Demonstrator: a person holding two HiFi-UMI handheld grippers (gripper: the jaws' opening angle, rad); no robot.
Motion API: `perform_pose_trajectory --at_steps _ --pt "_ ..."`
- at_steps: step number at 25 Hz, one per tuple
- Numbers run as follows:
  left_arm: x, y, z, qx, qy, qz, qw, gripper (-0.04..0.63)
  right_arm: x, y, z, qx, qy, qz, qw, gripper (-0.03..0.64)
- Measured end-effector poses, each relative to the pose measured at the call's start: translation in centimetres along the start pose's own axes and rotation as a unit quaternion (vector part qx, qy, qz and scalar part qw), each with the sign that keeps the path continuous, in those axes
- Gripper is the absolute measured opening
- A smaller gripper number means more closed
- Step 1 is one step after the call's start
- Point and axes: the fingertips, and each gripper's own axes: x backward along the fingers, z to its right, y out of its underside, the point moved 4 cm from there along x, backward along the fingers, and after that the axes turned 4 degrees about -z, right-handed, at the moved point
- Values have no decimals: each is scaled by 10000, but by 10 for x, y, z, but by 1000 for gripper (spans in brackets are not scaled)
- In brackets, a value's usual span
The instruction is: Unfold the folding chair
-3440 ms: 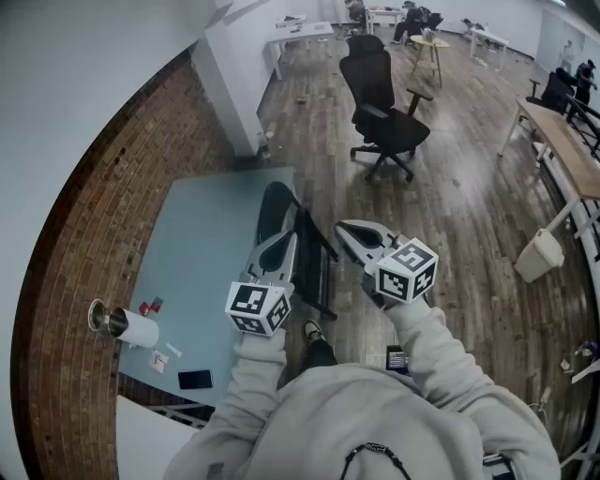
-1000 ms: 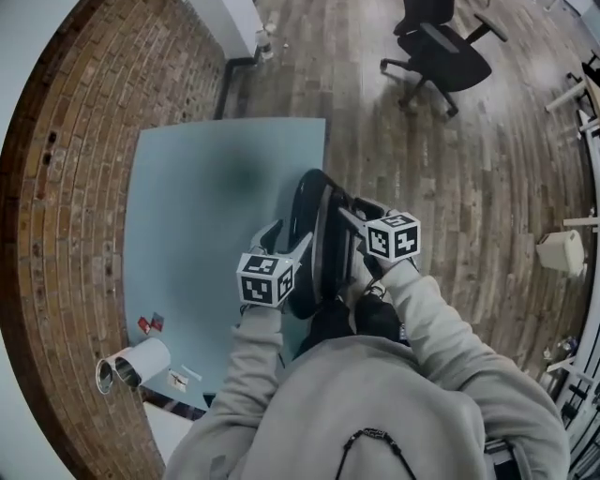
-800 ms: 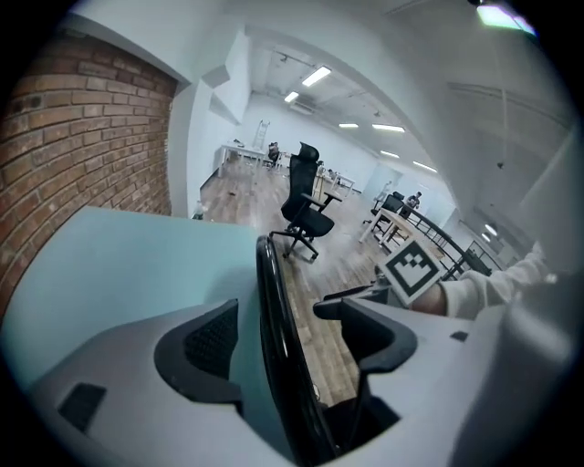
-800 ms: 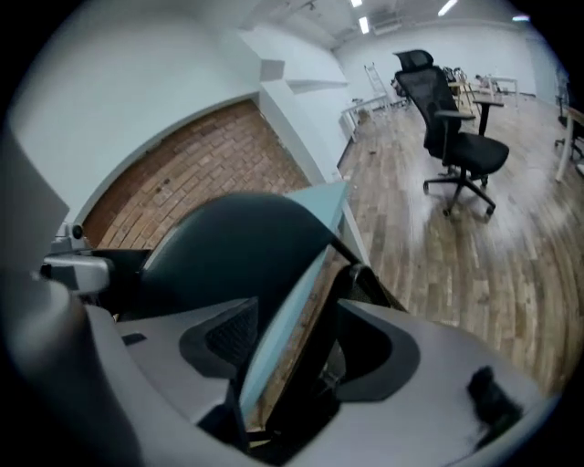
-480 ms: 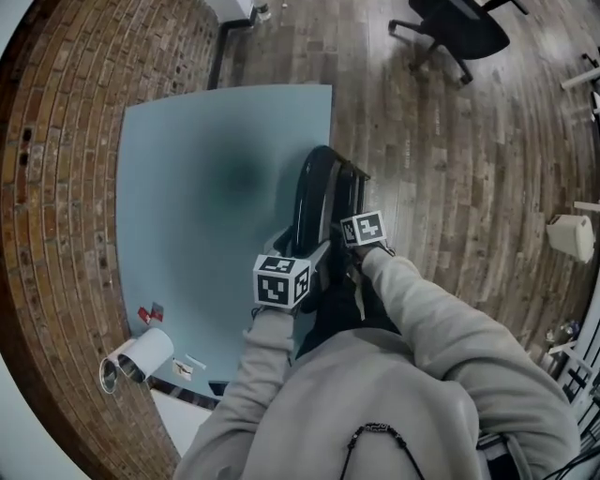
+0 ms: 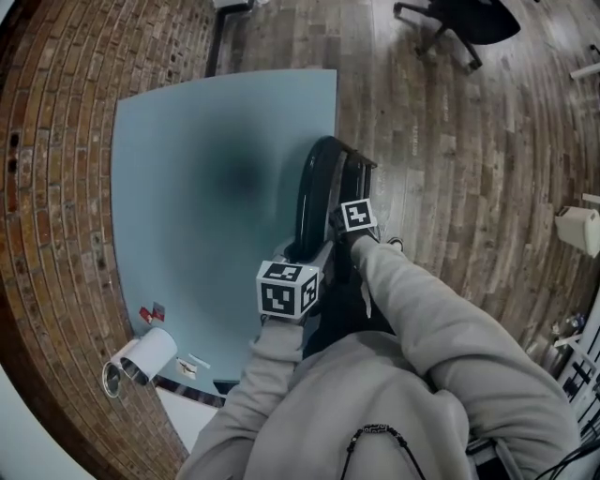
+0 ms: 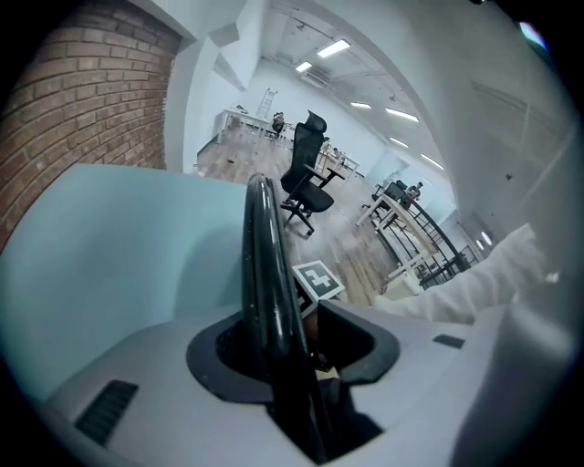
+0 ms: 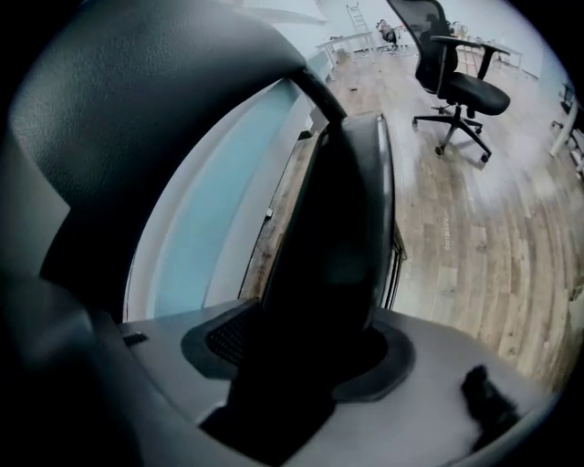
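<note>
Downward, left gripper [image 6: 302,255] and right gripper [image 6: 345,225]; jaws freshly closing, clamped on folding chair [image 6: 314,187].

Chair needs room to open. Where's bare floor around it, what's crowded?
Free: blue mat between brick wall and folding chair; wood floor right of the chair, out toward office chair and white bin. Crowded: mat's near left corner, with a roll and small items.
</note>
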Motion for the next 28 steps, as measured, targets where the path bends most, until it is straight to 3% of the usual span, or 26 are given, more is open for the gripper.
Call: perform_pose_trajectory --at_steps 1,4,10,15,21,28 --pt "1 0 -3 109 -71 35 9999 160 -2 -1 -1 85 -50 11 10000 236" --pt "3 1 -11 520 5 97 9986 78 -1 1 0 115 -91 -28 9999 218" --pt "1 1 -3 720 185 169 9971 80 12 10 16 262 -65 -157 9995 208" --pt "-9 1 19 759 257 209 9966 81 48 33 56 155 -181 -429 9988 179" --pt "-29 1 47 764 313 206 9964 81 87 64 148 -329 -921 -224 9950 150" --pt "-71 7 99 700 341 212 9967 80 118 107 273 -475 -1951 21 9796 150"
